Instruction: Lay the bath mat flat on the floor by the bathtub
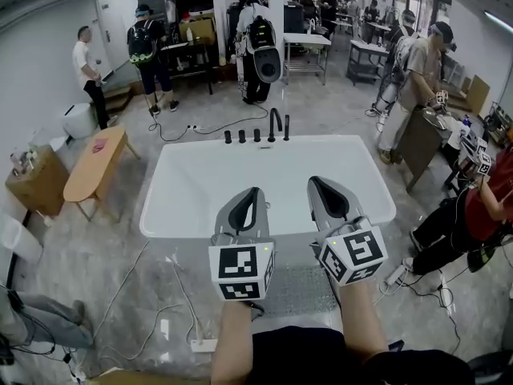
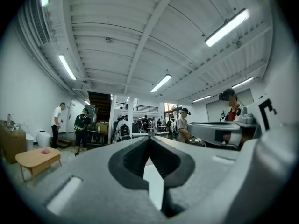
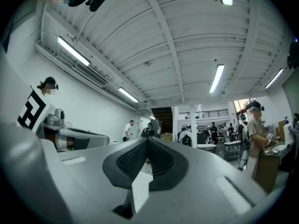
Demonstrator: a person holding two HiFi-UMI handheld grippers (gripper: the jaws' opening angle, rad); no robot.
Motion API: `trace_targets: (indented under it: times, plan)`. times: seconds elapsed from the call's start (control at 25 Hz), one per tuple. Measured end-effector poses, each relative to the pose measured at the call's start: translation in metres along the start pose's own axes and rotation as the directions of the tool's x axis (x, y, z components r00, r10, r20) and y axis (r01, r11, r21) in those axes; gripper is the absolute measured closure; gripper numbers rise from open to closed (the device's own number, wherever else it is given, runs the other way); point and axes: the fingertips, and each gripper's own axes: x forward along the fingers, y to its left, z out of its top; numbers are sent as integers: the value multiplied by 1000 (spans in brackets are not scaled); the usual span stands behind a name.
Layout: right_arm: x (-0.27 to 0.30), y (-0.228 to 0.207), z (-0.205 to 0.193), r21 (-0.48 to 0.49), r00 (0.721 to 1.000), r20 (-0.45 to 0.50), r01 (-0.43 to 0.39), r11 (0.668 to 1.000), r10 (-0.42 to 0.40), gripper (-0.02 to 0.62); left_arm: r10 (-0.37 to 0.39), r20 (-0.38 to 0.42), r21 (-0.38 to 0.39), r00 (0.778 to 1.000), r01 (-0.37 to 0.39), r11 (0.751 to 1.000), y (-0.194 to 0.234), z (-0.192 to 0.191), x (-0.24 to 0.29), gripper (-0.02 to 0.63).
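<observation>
White bathtub [image 1: 192, 187], one mat [image 1: 292, 291], two tools [image 1: 255, 192] [image 1: 316, 183]

The bath mat [image 1: 298, 289] lies mostly hidden behind the left gripper [image 1: 254, 192], the right gripper [image 1: 315, 183] and the forearms [image 1: 237, 339], so its edges and its flatness cannot be told.

Your bath mat [image 1: 296, 289] lay on the grey concrete floor [image 1: 96, 263] in the lower middle of the head view, flat as far as it showed. It was grey with a fine, dotted texture, and only a patch of it was in sight. Its far edge ran just beside the near rim of the bathtub [image 1: 186, 189]; whether the two touched you couldn't tell. The bathtub was white and rectangular with a broad rim. It filled the centre of the frame, long side towards you. A row of black taps [image 1: 256, 135] stood on its far rim.
</observation>
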Motion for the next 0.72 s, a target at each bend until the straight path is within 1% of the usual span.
trace_targets:
  times: [0.12, 0.24, 0.36, 0.6, 0.72]
  plan:
    - [1, 8, -19, 5, 997, -56, -47, 999, 47, 588, 0, -32, -1, 999, 0, 1000, 1, -20, 0, 601]
    - [1, 7, -31, 2, 994, -91, -56, 998, 56, 588, 21, -43, -21, 999, -22, 1000, 12, -30, 0, 601]
    - [2, 7, -41, 3, 991, -117, -61, 998, 61, 588, 42, -74, -24, 996, -44, 999, 19, -41, 1, 601]
    - [4, 3, -46, 5, 990, -131, -60, 998, 60, 589, 26, -73, -3, 997, -27, 1000, 11, -38, 6, 601]
    - [8, 5, -48, 8, 988, -138, -63, 998, 64, 589, 16, -78, -6, 997, -16, 1000, 12, -39, 8, 601]
